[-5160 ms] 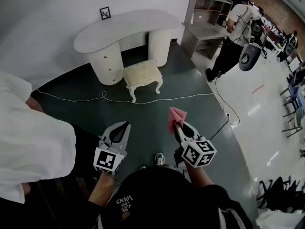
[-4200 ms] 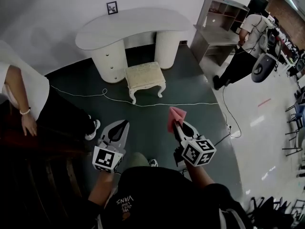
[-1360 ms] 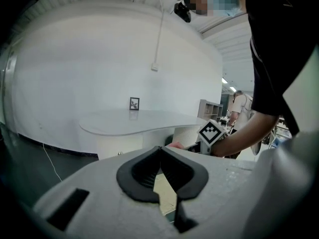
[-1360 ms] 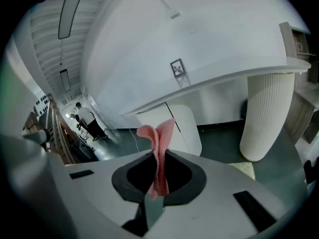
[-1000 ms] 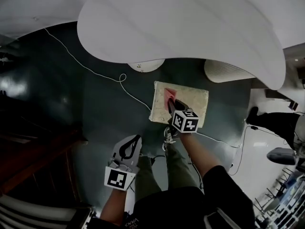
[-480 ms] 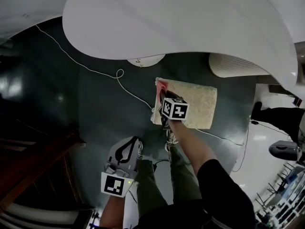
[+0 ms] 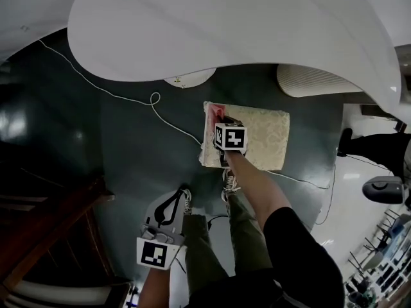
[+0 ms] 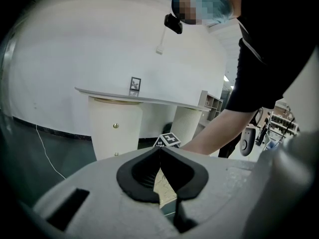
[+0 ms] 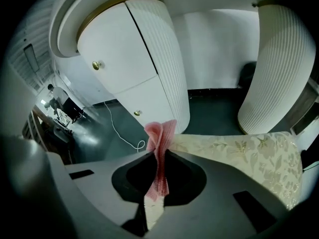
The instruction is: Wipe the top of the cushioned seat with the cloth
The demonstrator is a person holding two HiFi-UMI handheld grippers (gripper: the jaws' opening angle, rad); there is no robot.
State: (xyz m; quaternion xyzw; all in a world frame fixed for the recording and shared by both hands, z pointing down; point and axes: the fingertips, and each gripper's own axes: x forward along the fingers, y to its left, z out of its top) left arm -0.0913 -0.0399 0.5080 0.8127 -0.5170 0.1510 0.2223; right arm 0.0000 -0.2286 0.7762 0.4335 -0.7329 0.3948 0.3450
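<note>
cloth pinched in right claw, over seat

Sleeve: black short sleeve on the right arm; the same black fabric fills the upper right of the left gripper view.
Trousers: olive-green trousers, plain, no print to be seen.
Shoe: dark lace-up shoe with white laces.
Left gripper: pale grey moulded-plastic left gripper with a rounded shell, a black rubbery lining round the jaw opening and a dark rectangular slot in the shell.
Right gripper: right gripper of the same grey plastic and black lining.
Markings: white marker cube printed with black squares on the right gripper; a like left cube on the left gripper.
</note>
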